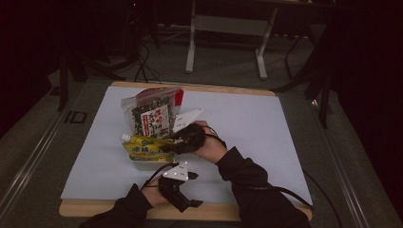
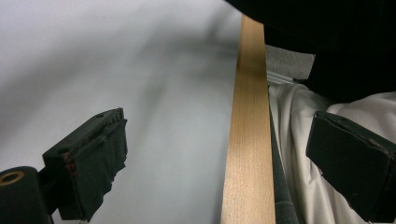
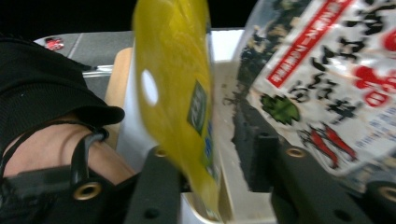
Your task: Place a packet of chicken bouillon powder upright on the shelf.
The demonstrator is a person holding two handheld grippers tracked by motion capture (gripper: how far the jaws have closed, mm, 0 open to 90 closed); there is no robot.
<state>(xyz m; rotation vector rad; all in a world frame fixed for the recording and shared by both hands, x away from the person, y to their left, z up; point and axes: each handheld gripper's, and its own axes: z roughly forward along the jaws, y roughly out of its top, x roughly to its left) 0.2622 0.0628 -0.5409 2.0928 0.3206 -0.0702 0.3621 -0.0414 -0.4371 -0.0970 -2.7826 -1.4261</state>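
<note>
Nearest the high camera, my left gripper [image 1: 186,202] idles at the table's near wooden edge [image 1: 214,212], jaws spread wide with nothing between them. Its own view confirms it: both black jaws stand well apart over the white mat [image 2: 140,70] and the wood strip [image 2: 247,140], and pale cloth shows beyond the edge. I keep it parked low and out of the way so it does not crowd the working hand.

My right gripper [image 1: 172,145] is doing the work. It reaches leftward to the yellow pouch [image 1: 145,148], which lies near the middle-left of the mat, spout end pointing away from my hand. From the right gripper view the yellow pouch [image 3: 180,93] stands edge-on between the jaws, its lower edge down in the gap. I judge the jaws closed on that edge, pinching the flat seam rather than the bulging body, since a soft pouch gives a firmer hold there.

Just behind it, the seaweed packet [image 1: 153,116] leans upright, touching or nearly touching the pouch; I cannot tell which. In the right gripper view the seaweed packet [image 3: 327,79] hangs close beside the right jaw.

Risk as I judge it: lifting the pouch may drag or topple the packet, so a slow pull toward me seems wise.
</note>
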